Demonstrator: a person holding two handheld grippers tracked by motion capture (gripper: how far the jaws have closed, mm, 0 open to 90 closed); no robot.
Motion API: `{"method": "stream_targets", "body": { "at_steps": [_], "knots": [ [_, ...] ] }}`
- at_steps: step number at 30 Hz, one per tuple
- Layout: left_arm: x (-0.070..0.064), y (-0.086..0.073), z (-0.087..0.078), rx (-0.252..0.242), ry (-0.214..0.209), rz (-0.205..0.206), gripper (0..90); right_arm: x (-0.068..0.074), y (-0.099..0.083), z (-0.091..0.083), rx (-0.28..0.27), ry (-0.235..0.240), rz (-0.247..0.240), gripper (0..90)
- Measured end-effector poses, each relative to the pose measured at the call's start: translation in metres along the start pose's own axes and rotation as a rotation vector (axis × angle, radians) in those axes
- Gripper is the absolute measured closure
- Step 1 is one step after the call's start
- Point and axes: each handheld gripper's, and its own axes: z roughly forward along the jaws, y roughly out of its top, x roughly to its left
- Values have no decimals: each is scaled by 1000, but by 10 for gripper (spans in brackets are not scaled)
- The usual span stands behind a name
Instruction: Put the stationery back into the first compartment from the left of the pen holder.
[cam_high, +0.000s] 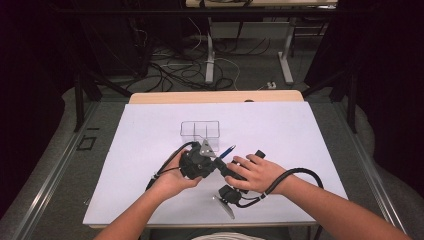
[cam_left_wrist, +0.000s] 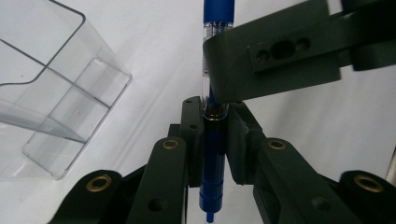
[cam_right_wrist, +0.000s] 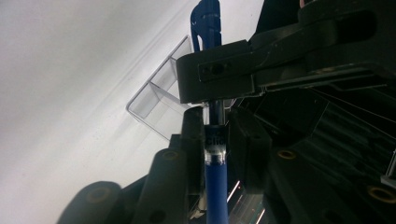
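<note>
Between both tongs' closed jaws sits the blue pen (cam_left_wrist: 213, 154).

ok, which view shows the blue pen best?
Left gripper view: the blue pen runs lengthwise, clamped between that tool's jaws, its barrel sharp. Right gripper view shows the pen darker, partly hidden. High view shows a small stretch between the hands.

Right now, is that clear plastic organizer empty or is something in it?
Empty. The clear organizer shows bare compartments in the left gripper view; the blue pen is outside it, clamped by both tools.
</note>
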Motion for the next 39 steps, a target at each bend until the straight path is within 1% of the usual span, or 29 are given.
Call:
{"method": "stream_targets", "body": {
  "at_steps": [1, 4, 5, 7, 8, 9, 10, 11, 12, 13, 14, 15, 17, 18, 19, 22, 23, 24, 25, 26, 27, 29, 31, 32, 34, 35, 36, 38, 39],
  "knots": [
    [1, 0, 0, -3, -5, -10, 789, 1, -1, 1, -6, -5, 6, 726],
    [3, -1, 0, -4, 9, -22, 788, 2, -2, 1, -17, -14, 25, 694],
    [6, -1, -1, 8, -2, -23, 789, 3, -2, 1, -5, -14, 35, 685],
    [7, -2, 0, -10, 17, -42, 789, 3, -4, 1, -2, -13, 43, 664],
    [9, -3, -1, -2, 15, -45, 789, 3, -4, 2, -4, -18, 48, 650],
    [10, -3, -2, 1, 18, -50, 788, 3, -5, 1, 12, -22, 53, 638],
    [11, -4, -1, -6, 20, -63, 789, 2, -5, 1, 13, -19, 58, 626],
    [13, -4, -2, -2, 22, -58, 788, 1, -6, 2, 6, -19, 64, 615],
    [14, -5, -2, -8, 23, -74, 788, 1, -7, 1, 11, -21, 72, 606],
    [15, -5, -3, -9, 25, -73, 788, 0, -8, 1, 17, -22, 84, 593],
    [16, -6, -2, -18, 27, -85, 788, -1, -9, 2, 10, -21, 74, 578],
    [17, -6, -3, -23, 30, -91, 788, -1, -9, 2, 10, -25, 85, 570],
    [18, -6, -5, -31, 37, -106, 789, -1, -10, 1, 8, -29, 89, 551],
    [19, -7, -5, -36, 33, -114, 788, -1, -10, 1, 9, -30, 107, 549],
    [20, -7, -7, -38, 34, -118, 788, -1, -11, 1, 6, -34, 100, 548],
    [25, -7, -10, -49, 29, -134, 789, -1, -12, 0, -1, -42, 110, 508],
    [26, -7, -11, -55, 38, -143, 788, -1, -12, -1, 6, -43, 113, 508],
    [28, -7, -12, -60, 35, -145, 788, -2, -12, 0, 0, -45, 116, 507],
    [30, -7, -13, -68, 33, -155, 788, -2, -11, -2, 14, -39, 141, 497],
    [32, -7, -15, -69, 29, -160, 788, -4, -11, -3, 10, -40, 135, 480],
    [33, -8, -15, -80, 30, -175, 788, -4, -12, -3, 2, -43, 169, 467],
    [36, -7, -18, -84, 33, -181, 788, -5, -13, -4, 13, -20, 254, 437],
    [39, -7, -20, -94, 36, -193, 788, -3, -14, -5, 23, -17, 318, 431],
    [42, -6, -21, -95, 26, -199, 788, -3, -14, -5, 26, -16, 331, 420],
    [45, -6, -23, -113, 30, -210, 788, -2, -15, -4, 40, -3, 363, 390],
    [47, -6, -23, -131, 34, -216, 788, -2, -16, -4, 44, 4, 374, 367],
    [49, -5, -25, -137, 32, -221, 788, -1, -17, -3, 59, 14, 401, 345],
    [52, -5, -26, -168, 37, -233, 787, 1, -18, -3, 66, 34, 460, 314],
    [54, -5, -27, -175, 39, -237, 787, 2, -19, -3, 70, 41, 476, 297]
  ]
}}
